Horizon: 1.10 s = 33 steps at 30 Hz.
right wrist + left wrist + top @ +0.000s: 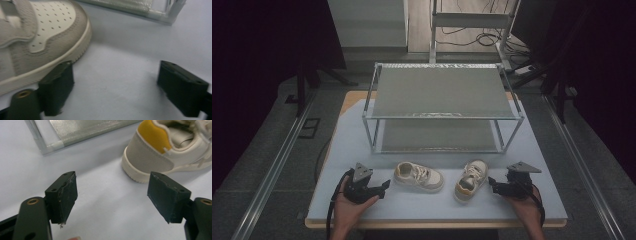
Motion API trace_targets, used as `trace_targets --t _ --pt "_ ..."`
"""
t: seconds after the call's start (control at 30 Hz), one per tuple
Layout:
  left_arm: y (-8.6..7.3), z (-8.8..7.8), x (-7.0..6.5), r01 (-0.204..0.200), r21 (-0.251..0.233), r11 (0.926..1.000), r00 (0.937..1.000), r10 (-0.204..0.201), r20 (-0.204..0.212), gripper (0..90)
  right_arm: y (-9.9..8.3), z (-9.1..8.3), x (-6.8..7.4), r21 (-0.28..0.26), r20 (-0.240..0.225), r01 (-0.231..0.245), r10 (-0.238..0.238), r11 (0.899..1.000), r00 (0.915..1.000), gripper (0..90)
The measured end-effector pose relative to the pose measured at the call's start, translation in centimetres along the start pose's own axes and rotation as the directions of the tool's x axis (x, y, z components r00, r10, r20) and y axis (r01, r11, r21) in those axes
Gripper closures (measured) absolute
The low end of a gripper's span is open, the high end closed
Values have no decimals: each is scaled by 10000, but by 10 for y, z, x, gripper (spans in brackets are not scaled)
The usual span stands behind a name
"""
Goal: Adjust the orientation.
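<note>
Two small white-and-grey shoes lie on the pale mat in front of the rack. The left shoe (418, 176) points its yellow-tabbed heel (152, 150) at my left gripper (383, 189), which rests just left of it. That gripper (112, 195) is open, with only mat between its pads. The right shoe (472, 180) lies at an angle, and its perforated toe (42, 37) is close beside one pad of my right gripper (116, 87). The right gripper (492, 186) sits just right of that shoe, open, with nothing between its jaws.
A two-tier metal rack (442, 117) stands at the back middle of the table (362, 210); its lower frame corner (47, 146) and a foot (166, 15) are close ahead of the grippers. Dark floor and rails flank the table.
</note>
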State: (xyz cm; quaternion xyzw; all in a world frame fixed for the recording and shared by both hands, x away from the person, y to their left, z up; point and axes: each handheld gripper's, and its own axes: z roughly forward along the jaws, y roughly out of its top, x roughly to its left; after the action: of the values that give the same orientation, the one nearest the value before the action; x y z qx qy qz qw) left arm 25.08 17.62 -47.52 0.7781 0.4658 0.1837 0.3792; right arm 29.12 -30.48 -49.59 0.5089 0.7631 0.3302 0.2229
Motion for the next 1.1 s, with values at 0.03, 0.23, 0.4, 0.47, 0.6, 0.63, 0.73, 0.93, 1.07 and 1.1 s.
trace_targets --t 0.03,0.23,0.4,0.47,0.6,0.63,0.73,0.93,1.07,1.1 --pt "0 -1 0 60 -55 10000 10000 -60 33 247 -1 -2 0 -97 -112 -86 85 9999 9999 196" --pt "0 -6 1 567 -235 9981 9980 -560 283 300 -4 -26 1 -1289 -294 -523 489 9903 9984 502" --pt "0 -9 0 556 -214 9982 9978 -548 365 307 -4 -44 4 -1817 -909 -646 486 9812 9947 774" --pt "0 -11 -1 583 -294 9979 9976 -572 388 306 -2 -53 8 -2016 -1216 -623 381 9775 9918 855" --pt "0 -13 0 638 -271 9976 9973 -627 382 305 1 -69 25 -2451 -1864 -404 -62 9687 9825 897" --pt "0 -13 0 638 -271 9976 9973 -627 382 304 1 -69 25 -2451 -1864 -404 -62 9687 9825 897" --pt "-1 -11 0 792 -197 9967 9960 -784 418 303 7 -78 45 -2669 -2346 -143 -506 9636 9708 897" --pt "-1 -12 -1 874 -193 9960 9947 -862 566 298 13 -74 103 -2760 -3293 777 -1702 9580 9287 897" --pt "-1 -12 -3 860 -164 9962 9944 -848 633 296 14 -53 133 -2385 -3539 1278 -2087 9627 9117 897" --pt "-1 -11 -4 844 -149 9963 9945 -833 643 297 14 -47 137 -2275 -3550 1310 -2075 9649 9115 897"
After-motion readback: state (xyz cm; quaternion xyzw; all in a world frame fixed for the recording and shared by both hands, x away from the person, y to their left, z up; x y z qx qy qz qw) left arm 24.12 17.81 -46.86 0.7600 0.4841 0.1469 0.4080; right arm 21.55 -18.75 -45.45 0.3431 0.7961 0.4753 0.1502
